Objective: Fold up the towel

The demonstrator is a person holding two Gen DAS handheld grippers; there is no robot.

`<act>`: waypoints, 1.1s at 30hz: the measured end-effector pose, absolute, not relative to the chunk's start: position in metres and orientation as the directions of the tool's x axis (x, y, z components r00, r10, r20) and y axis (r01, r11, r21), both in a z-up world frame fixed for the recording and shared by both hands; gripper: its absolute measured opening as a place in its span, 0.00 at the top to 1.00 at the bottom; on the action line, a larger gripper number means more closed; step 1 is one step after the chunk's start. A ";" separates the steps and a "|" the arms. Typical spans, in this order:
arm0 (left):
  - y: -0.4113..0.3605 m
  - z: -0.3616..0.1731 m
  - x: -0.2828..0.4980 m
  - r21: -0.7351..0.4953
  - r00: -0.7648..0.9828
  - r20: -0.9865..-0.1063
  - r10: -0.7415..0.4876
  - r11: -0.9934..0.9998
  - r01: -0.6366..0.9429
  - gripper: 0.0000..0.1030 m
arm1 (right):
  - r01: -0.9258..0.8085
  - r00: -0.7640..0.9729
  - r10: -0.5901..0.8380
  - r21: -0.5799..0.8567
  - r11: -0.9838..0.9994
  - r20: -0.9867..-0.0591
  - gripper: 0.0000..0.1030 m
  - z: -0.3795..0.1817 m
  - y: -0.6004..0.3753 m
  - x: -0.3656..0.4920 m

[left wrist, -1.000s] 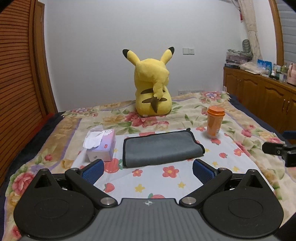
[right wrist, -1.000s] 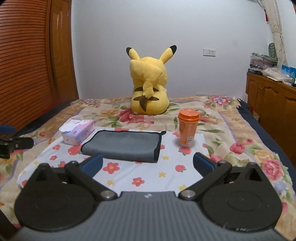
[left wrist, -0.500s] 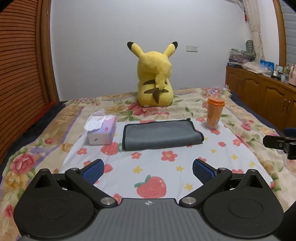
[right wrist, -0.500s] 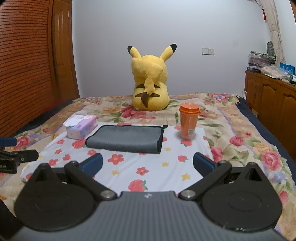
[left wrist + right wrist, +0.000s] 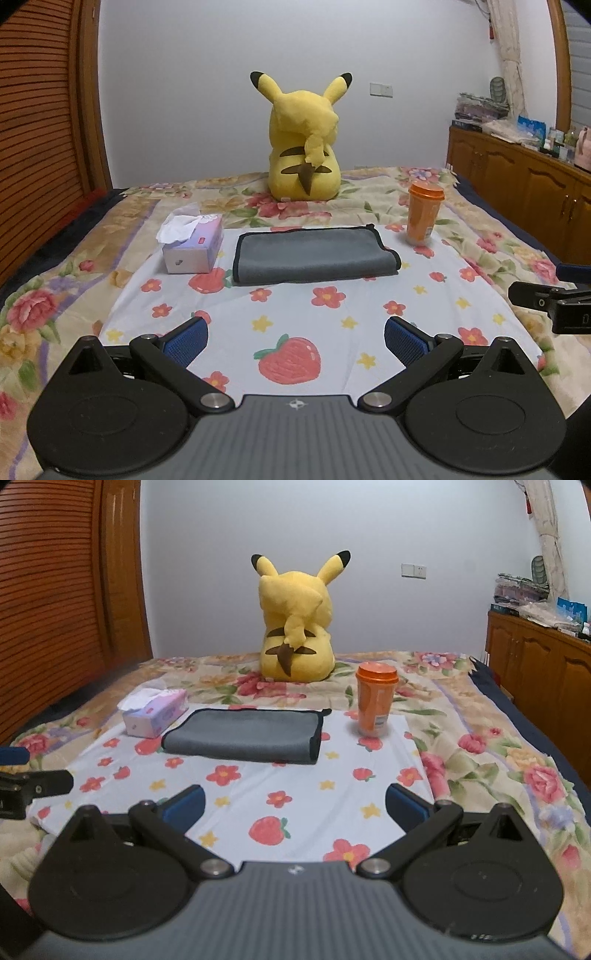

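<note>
A grey towel (image 5: 314,254) with a dark border lies folded flat on a white flowered sheet (image 5: 295,317) on the bed; it also shows in the right wrist view (image 5: 243,734). My left gripper (image 5: 295,339) is open and empty, well short of the towel. My right gripper (image 5: 293,805) is open and empty, also short of the towel. Each gripper's tip shows at the edge of the other's view: the right one (image 5: 550,299) and the left one (image 5: 33,786).
A tissue box (image 5: 192,243) stands left of the towel, an orange cup (image 5: 424,214) to its right, a yellow plush toy (image 5: 304,147) behind. A wooden cabinet (image 5: 524,181) runs along the right, slatted doors (image 5: 40,129) on the left.
Both grippers have drawn back from the towel and away from it, so more of the sheet shows in front. Both stayed open. The towel has not moved.
</note>
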State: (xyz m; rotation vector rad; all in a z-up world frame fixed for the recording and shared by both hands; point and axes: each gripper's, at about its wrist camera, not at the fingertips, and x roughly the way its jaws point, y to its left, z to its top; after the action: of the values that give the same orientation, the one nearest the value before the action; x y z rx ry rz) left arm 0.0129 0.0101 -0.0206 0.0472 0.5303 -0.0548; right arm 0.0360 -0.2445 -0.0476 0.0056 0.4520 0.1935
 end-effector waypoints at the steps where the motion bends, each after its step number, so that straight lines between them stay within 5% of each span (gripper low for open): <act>1: 0.011 -0.021 0.013 0.029 0.863 -0.503 -0.038 0.998 0.061 0.00 | -0.184 0.882 0.185 0.045 0.982 -0.433 0.00 -0.048 -0.244 0.036; 33: 0.007 -0.016 -0.011 0.076 0.936 -0.350 -0.036 0.995 0.067 0.00 | -0.177 0.943 0.184 0.050 0.983 -0.279 0.00 -0.037 -0.252 0.013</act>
State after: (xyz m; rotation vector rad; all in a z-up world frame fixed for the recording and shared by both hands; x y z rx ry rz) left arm -0.0114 0.0065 -0.0155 0.0876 0.3555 -0.0523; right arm 0.0130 -0.2515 -0.0371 0.0245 0.2863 0.1838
